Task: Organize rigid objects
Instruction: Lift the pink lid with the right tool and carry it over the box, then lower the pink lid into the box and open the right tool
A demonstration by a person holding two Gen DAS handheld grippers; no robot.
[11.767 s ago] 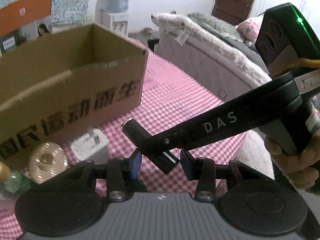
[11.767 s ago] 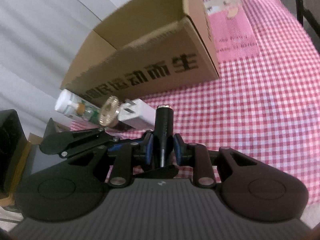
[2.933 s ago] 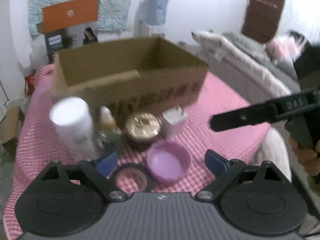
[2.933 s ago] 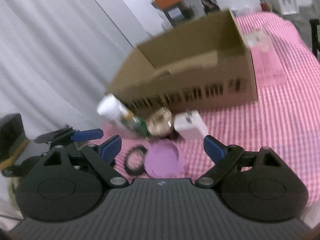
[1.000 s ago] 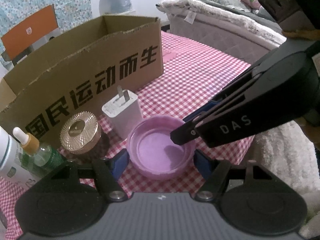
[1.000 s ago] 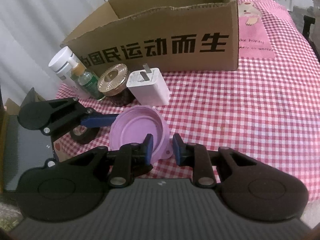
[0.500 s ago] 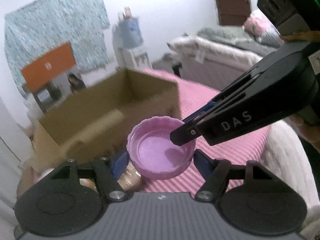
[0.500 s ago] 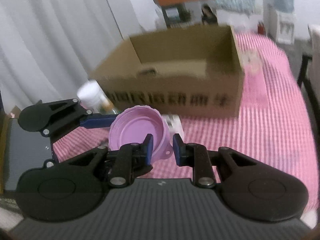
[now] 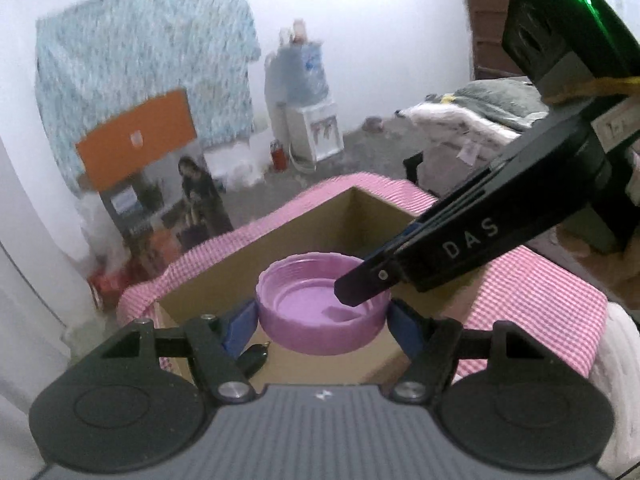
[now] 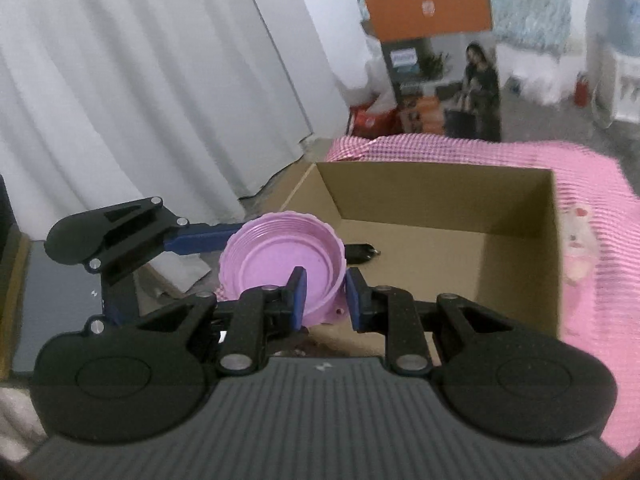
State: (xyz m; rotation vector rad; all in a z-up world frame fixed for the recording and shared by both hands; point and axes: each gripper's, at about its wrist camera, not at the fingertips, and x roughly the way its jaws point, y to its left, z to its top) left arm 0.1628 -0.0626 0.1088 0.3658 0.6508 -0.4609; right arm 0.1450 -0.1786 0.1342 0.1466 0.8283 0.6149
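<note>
A purple plastic lid [image 9: 320, 304] is held open side up over the open cardboard box [image 9: 288, 240]. My left gripper [image 9: 322, 320] is shut on the lid across its width. My right gripper [image 10: 324, 294] is shut on the lid's rim [image 10: 320, 304], one finger inside, one outside. The right gripper reaches in from the right in the left wrist view [image 9: 360, 288]. The lid [image 10: 280, 256] hangs above the box's near left corner in the right wrist view. A small black cylinder [image 9: 254, 356] lies on the box floor; it also shows in the right wrist view [image 10: 360, 252].
The box [image 10: 440, 184] stands on a pink checked tablecloth [image 10: 592, 216]. White curtains [image 10: 140, 80] hang at the left. A bed [image 9: 480, 120] stands to the right, a water dispenser [image 9: 308, 120] and a printed carton [image 10: 444, 64] on the floor behind.
Both grippers have lifted the purple lid off the table and carried it up and over the box. The items in front of the box have dropped out of view.
</note>
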